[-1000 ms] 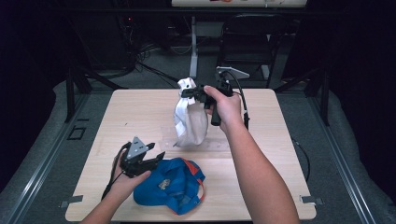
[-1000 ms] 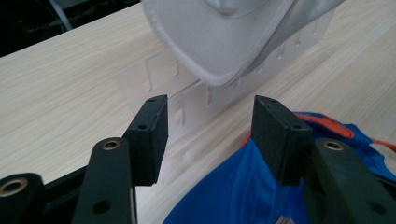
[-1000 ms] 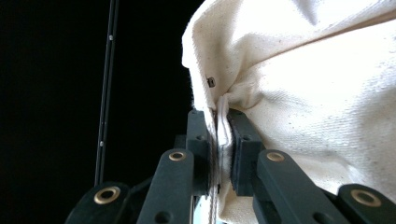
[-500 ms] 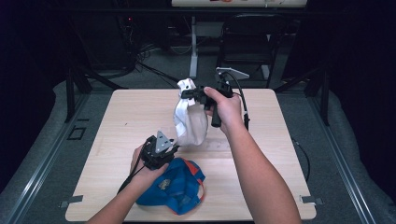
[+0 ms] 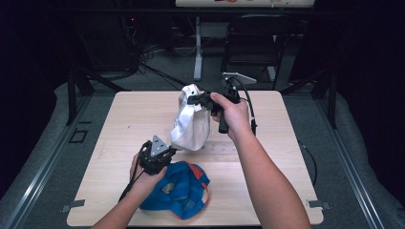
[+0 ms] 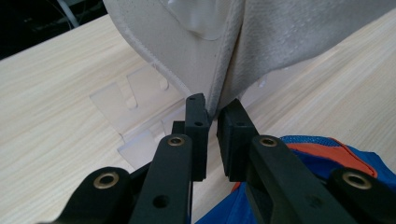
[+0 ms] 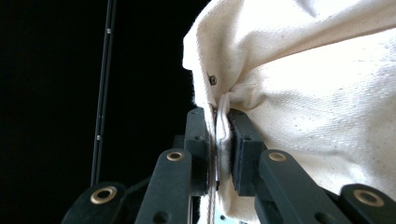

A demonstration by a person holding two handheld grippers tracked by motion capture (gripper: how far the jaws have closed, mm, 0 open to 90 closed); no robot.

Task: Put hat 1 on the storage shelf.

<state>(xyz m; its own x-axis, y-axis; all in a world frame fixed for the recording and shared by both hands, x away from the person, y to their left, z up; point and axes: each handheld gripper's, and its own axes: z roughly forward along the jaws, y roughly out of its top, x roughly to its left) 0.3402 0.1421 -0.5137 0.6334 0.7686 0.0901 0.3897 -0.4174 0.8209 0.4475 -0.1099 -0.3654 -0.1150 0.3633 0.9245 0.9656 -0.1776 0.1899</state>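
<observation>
Two grippers at a wooden table (image 5: 119, 124). Right gripper (image 5: 197, 100): jaws clamped tight on a fold of the white cloth bag (image 5: 191, 125), holding it lifted near the table's centre, its lower end hanging toward the board; right hand (image 5: 232, 113) raised, forearm running in from 5 o'clock. Left gripper (image 5: 168, 151): jaws parted by a narrow gap, their tips at the bag's bottom seam, whether pinching it cannot be told; left hand (image 5: 143, 177) low, at 7 o'clock. Blue and orange cloth (image 5: 179, 191) lies at 6 o'clock, beside the left gripper.
</observation>
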